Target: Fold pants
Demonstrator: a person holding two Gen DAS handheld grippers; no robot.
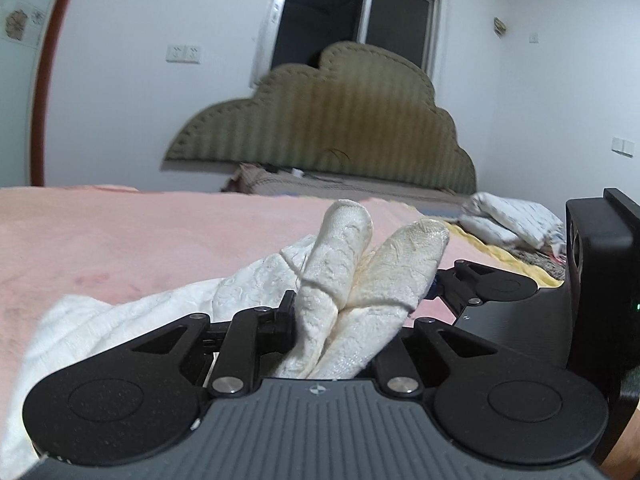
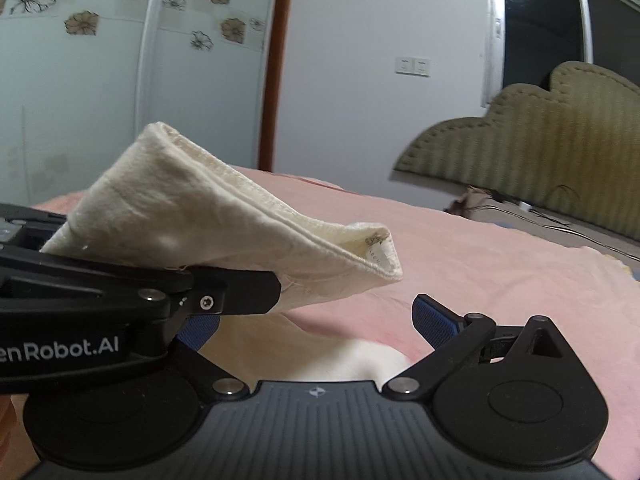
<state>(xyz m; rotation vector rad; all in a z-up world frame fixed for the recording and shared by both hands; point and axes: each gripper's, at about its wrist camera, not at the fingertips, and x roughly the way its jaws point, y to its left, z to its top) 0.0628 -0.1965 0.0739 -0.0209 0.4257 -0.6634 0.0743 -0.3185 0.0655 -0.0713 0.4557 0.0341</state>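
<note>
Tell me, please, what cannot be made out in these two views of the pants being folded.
- Left wrist view: the cream pants wrap the left tongs, hiding their pads.
- Right wrist view: the label on the pants is too small to read.
- Right wrist view: the left tongs partly cover one blue pad of the open right tongs.
- Both views: the pants' full outline is cut off by tongs bodies and frame edges.

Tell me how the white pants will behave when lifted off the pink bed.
Probably floppy: the pants sag in a soft fold from the left tongs, and the rest lies crumpled on the pink bedspread. Likely light, since a pinch at one edge holds that part up. The textured weave seems unlikely to slip.
</note>
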